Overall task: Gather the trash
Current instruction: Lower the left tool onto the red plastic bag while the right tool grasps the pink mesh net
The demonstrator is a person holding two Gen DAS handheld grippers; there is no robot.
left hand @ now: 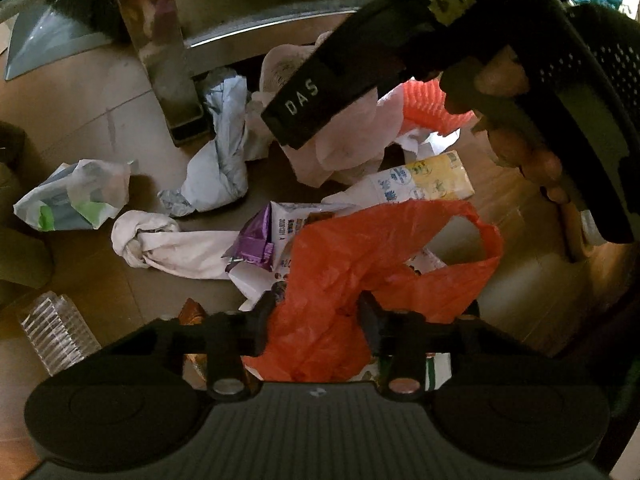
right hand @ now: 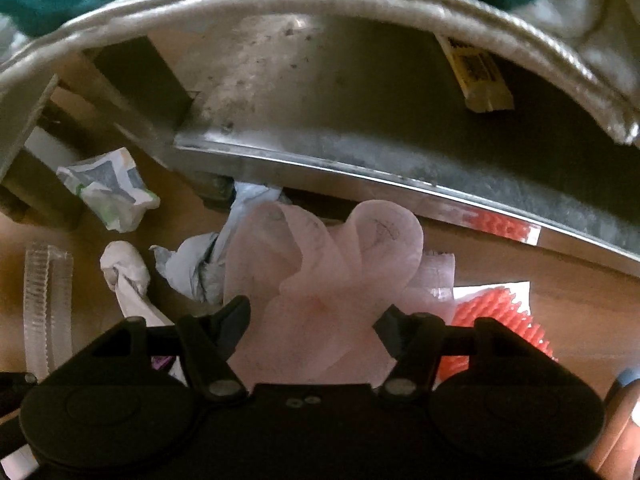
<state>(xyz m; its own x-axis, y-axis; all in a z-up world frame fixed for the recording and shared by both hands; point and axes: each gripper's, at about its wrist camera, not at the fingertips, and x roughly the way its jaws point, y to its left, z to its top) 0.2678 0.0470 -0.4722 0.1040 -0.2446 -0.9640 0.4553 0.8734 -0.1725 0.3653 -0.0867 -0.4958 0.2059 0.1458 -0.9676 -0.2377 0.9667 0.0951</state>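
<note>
Scanning the floor (left hand: 100, 120) left to right: I see a clear plastic cup (left hand: 56, 330), empty, then a knotted white rag (left hand: 160, 242). Left gripper (left hand: 318, 318) pinches the orange bag (left hand: 360, 256). Only my right view shows the right gripper (right hand: 314, 326) spread around the pink bag (right hand: 320, 280).

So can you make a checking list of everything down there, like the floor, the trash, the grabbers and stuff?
Surface: brown floor, littered.
Job's things: orange bag, pale pink bag, purple wrapper, knotted white rag, crumpled paper.
Clutter: clear plastic tray.
Grippers: left gripper jaws pinch the orange bag; right gripper jaws stand open around the pale pink bag.
Cables: nothing seen.
Surroundings: metal frame; mesh bin beside it.
</note>
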